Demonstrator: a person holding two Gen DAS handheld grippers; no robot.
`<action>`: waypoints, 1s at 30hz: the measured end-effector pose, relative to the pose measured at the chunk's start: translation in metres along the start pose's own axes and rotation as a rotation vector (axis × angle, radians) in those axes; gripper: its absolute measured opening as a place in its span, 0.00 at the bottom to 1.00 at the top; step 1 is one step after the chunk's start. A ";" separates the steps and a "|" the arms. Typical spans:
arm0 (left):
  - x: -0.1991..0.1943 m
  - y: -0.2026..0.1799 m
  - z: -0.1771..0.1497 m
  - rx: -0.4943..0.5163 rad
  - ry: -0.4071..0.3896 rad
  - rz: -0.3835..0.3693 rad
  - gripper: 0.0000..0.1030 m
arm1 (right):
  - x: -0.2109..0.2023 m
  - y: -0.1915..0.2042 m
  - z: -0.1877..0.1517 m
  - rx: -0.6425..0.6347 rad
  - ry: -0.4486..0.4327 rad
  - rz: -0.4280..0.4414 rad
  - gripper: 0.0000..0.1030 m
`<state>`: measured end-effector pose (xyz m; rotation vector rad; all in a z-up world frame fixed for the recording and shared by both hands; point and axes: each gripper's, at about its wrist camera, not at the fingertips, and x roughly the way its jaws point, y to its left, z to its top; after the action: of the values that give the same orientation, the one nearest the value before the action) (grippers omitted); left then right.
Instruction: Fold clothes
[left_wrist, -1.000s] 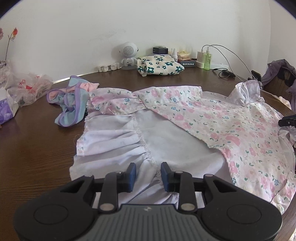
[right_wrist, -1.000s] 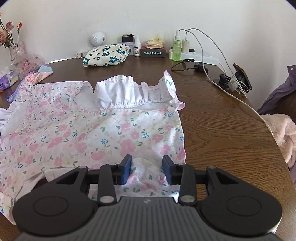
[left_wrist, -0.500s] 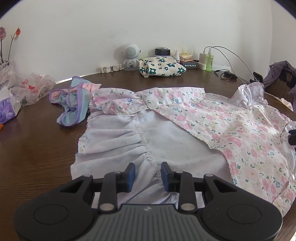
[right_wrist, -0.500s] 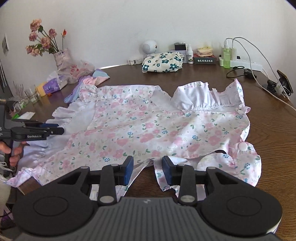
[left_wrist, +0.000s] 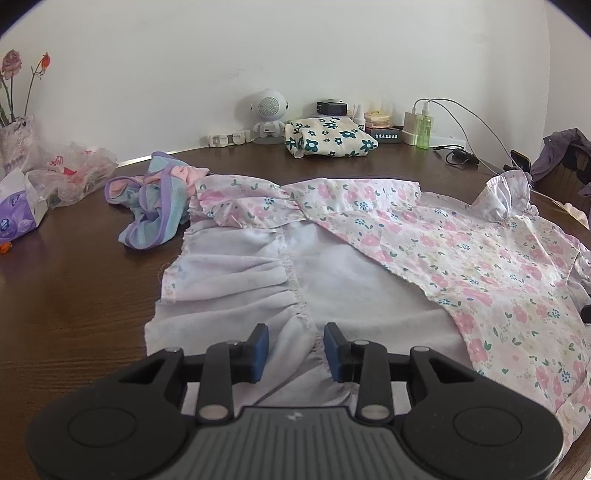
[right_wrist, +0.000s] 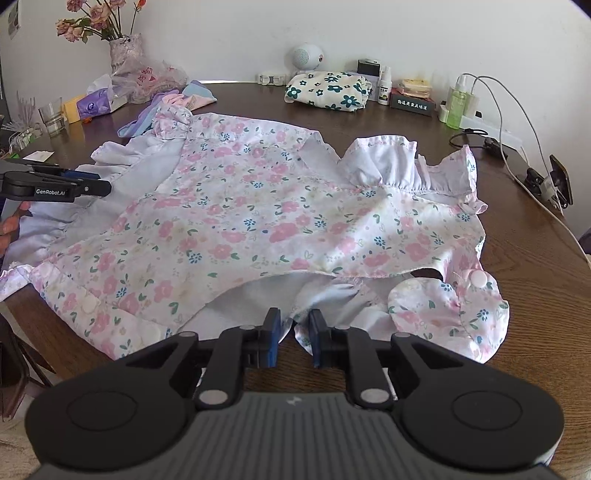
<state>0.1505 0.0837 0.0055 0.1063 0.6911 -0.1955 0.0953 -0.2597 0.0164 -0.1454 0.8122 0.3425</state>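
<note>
A pink floral dress (right_wrist: 258, 221) with a white lining (left_wrist: 351, 280) lies spread on the brown table (left_wrist: 74, 295). My left gripper (left_wrist: 295, 343) sits over the dress's gathered white hem. Its jaws are opening, with a fold of the hem loose between them. From the right wrist view the left gripper (right_wrist: 99, 186) shows side-on at the left, a hand (right_wrist: 11, 225) below it. My right gripper (right_wrist: 294, 328) is at the near edge of the dress. Its jaws are closing around a white ruffled edge (right_wrist: 325, 295), with a gap still beside the left pad.
A folded navy-flower cloth (right_wrist: 328, 90), a round white speaker (right_wrist: 308, 55), bottles and a charger with cables (right_wrist: 517, 122) line the back wall. A striped pastel garment (left_wrist: 155, 206), tissues (left_wrist: 18, 214), a plastic bag and a flower vase (right_wrist: 125, 51) sit at the left.
The right gripper slid left along the dress's near edge and turned, and its jaws narrowed onto the white ruffle. The left gripper stayed put; its jaws widened slightly.
</note>
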 end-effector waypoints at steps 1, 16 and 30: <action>0.000 0.001 0.000 -0.002 -0.001 0.003 0.35 | -0.001 0.000 0.000 0.006 0.003 0.001 0.18; -0.014 0.013 0.020 -0.014 0.031 -0.073 0.48 | -0.014 0.033 -0.004 0.017 -0.075 0.166 0.30; 0.076 -0.025 0.105 0.317 0.037 -0.154 0.22 | -0.001 0.042 0.002 0.015 -0.019 0.166 0.49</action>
<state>0.2678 0.0315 0.0368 0.3613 0.7018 -0.4515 0.0816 -0.2201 0.0185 -0.0605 0.8098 0.4936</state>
